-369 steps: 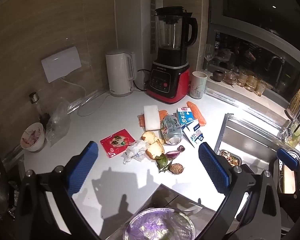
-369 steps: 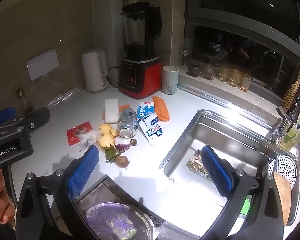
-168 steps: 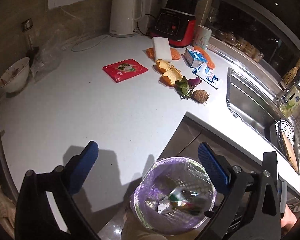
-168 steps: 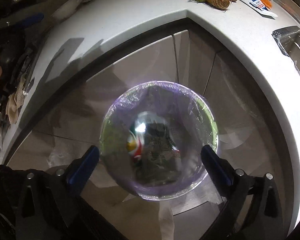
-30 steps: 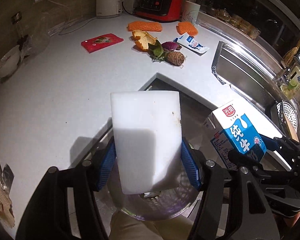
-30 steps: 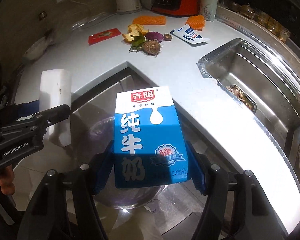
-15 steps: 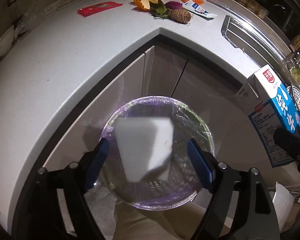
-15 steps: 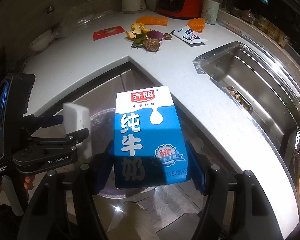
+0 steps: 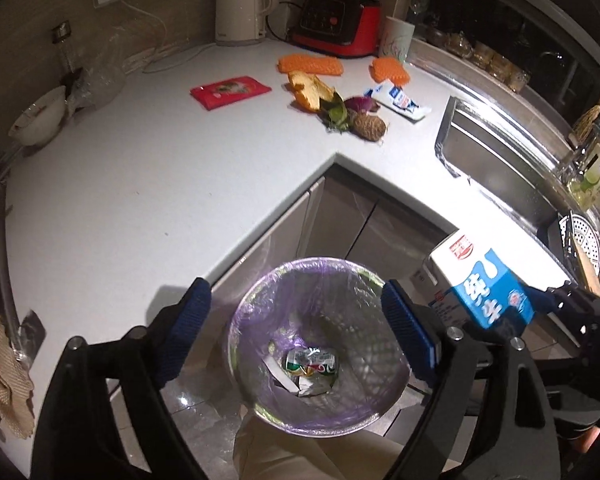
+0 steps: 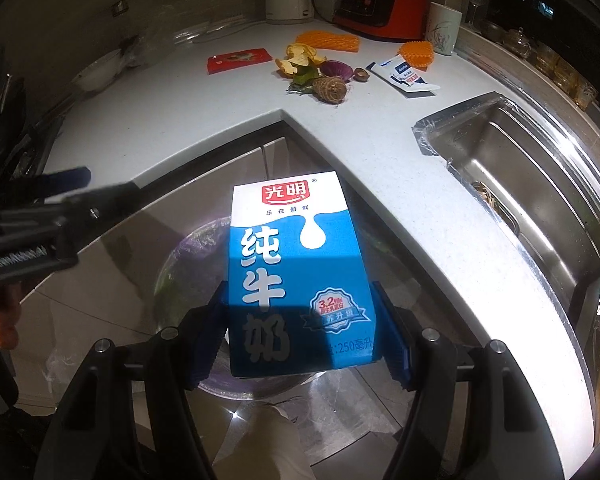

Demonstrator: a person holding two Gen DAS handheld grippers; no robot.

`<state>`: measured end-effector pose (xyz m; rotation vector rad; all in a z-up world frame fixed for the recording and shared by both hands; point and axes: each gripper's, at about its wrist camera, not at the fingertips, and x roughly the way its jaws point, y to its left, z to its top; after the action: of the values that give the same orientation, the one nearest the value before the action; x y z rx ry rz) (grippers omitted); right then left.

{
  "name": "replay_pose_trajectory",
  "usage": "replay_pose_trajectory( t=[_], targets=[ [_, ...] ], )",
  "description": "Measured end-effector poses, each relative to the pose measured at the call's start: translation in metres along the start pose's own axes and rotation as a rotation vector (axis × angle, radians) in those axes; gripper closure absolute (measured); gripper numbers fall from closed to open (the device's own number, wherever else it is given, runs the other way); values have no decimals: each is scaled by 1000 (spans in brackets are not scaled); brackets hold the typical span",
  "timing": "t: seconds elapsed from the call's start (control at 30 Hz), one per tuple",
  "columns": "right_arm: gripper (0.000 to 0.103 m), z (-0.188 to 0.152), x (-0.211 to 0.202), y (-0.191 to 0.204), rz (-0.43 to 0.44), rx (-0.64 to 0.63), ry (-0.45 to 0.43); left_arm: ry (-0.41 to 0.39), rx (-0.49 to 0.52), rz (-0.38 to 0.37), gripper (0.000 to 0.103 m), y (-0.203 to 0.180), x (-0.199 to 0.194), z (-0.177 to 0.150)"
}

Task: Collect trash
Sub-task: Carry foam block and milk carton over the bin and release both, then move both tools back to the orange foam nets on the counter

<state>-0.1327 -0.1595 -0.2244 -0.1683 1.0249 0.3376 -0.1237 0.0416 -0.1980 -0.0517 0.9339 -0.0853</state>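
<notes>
My left gripper (image 9: 300, 322) is open and empty above the round trash bin (image 9: 256, 292) lined with a purple bag; a crushed can (image 9: 311, 362) and a white block lie inside. My right gripper (image 10: 302, 340) is shut on a blue and white milk carton (image 10: 296, 268), held over the bin (image 10: 188, 248); the carton also shows in the left wrist view (image 9: 484, 286). On the white counter (image 9: 140, 168) lie a red packet (image 9: 230, 91), orange peel (image 9: 310, 90), a taro (image 9: 368, 127), a flattened carton (image 9: 398, 100) and orange foam nets (image 9: 310, 64).
A white kettle (image 9: 242, 6), a red blender base (image 9: 336, 24) and a cup (image 9: 398, 42) stand at the back. A steel sink (image 10: 520, 168) is on the right. A bowl (image 9: 40, 120) and a plastic bag sit at the counter's left. Grey cabinet doors (image 9: 340, 220) are behind the bin.
The white block has dropped from my left gripper into the bin, and the left gripper has tilted up toward the counter. The right gripper still holds the milk carton over the bin.
</notes>
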Motion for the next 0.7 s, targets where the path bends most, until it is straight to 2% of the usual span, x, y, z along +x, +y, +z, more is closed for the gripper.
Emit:
replay_pose_trajectory(
  t=[0.1, 0.23, 0.27, 0.33, 0.4, 0.53, 0.7],
  targets=[
    [35, -2, 14, 12, 40, -35, 15, -56, -1, 18, 11, 6, -15, 9],
    [34, -10, 39, 29, 82, -79, 55, -74, 9, 33, 11, 8, -20, 16],
    [32, -12, 47, 33, 87, -89, 73, -73, 11, 35, 11, 8, -19, 16],
    [18, -15, 58, 38, 81, -104, 89, -66, 15, 43, 11, 10, -17, 17],
    [16, -15, 63, 40, 75, -111, 95, -58, 16, 49, 11, 11, -14, 18],
    [9, -7, 59, 38, 64, -99, 68, -47, 5, 54, 11, 16, -9, 22],
    [7, 14, 43, 27, 37, -69, -6, -54, -26, 50, 11, 25, -2, 38]
  ],
)
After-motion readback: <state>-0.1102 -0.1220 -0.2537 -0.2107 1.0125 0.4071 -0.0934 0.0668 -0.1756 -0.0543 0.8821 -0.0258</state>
